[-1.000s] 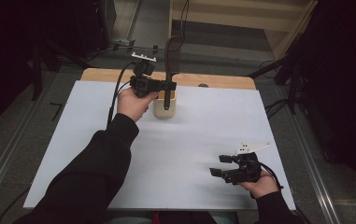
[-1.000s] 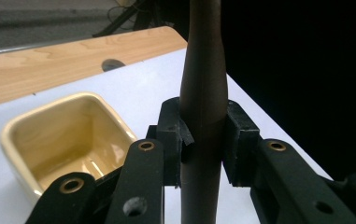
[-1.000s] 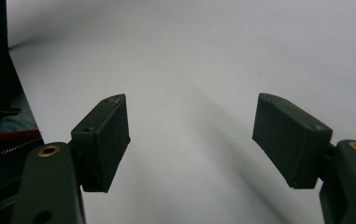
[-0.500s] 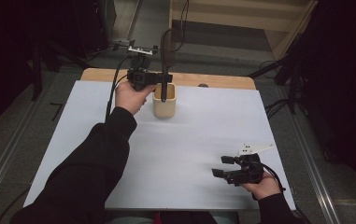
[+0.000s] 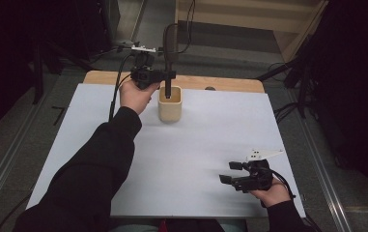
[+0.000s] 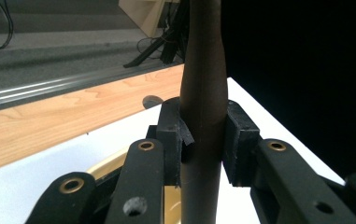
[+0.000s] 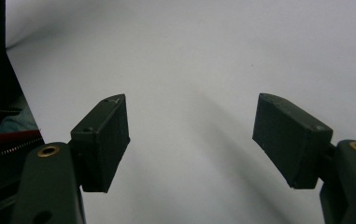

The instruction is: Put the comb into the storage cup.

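A tall dark utensil (image 5: 168,48) with a thicker upper part stands upright, and my left gripper (image 5: 168,75) is shut on its shaft. Its lower end sits at the mouth of a tan wooden cup (image 5: 170,110) near the far edge of the white sheet. In the left gripper view the utensil's shaft (image 6: 203,84) is clamped between both pads (image 6: 171,135), with the cup's yellow rim (image 6: 112,163) below. My right gripper (image 5: 230,172) rests low over the sheet at the near right, open and holding nothing. In its own view the right gripper (image 7: 192,135) spans bare white surface.
The white sheet (image 5: 210,135) covers most of the table. A strip of bare wood (image 5: 230,84) runs along the far edge, with a small dark round mark (image 5: 210,88) in it. Cables and dark stands lie beyond the table.
My left hand has risen and drawn slightly toward the far edge, lifting the dark utensil higher out of the cup. The right hand has stayed where it was.
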A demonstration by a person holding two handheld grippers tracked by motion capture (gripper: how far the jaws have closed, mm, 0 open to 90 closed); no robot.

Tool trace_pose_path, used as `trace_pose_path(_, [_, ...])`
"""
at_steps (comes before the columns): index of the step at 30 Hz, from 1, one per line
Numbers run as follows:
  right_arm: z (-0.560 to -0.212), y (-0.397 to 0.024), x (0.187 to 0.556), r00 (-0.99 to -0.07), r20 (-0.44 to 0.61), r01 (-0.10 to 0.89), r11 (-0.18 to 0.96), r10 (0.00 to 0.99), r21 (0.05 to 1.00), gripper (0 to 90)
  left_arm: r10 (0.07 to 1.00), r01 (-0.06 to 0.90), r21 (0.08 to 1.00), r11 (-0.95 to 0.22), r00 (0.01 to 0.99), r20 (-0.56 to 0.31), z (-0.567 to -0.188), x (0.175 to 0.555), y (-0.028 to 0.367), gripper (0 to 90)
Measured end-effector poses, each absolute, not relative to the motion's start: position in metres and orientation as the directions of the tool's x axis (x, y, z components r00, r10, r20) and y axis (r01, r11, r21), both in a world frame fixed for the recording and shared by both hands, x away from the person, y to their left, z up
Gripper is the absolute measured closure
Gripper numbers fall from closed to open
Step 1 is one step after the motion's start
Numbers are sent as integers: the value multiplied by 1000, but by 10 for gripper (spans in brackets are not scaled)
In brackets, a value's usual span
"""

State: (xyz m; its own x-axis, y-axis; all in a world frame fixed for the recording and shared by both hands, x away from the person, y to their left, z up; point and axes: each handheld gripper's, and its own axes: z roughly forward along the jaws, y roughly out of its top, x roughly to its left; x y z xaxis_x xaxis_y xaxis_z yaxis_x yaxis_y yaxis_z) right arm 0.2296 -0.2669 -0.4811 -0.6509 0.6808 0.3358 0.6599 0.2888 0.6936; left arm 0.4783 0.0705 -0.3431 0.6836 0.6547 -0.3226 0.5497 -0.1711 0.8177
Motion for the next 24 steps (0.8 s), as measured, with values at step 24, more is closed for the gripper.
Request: trace_pose_path(24, [-479, -269, 230, -641, 337, 660, 270, 690, 701, 251, 663, 524, 835, -169, 687, -297, -366, 497, 62, 726])
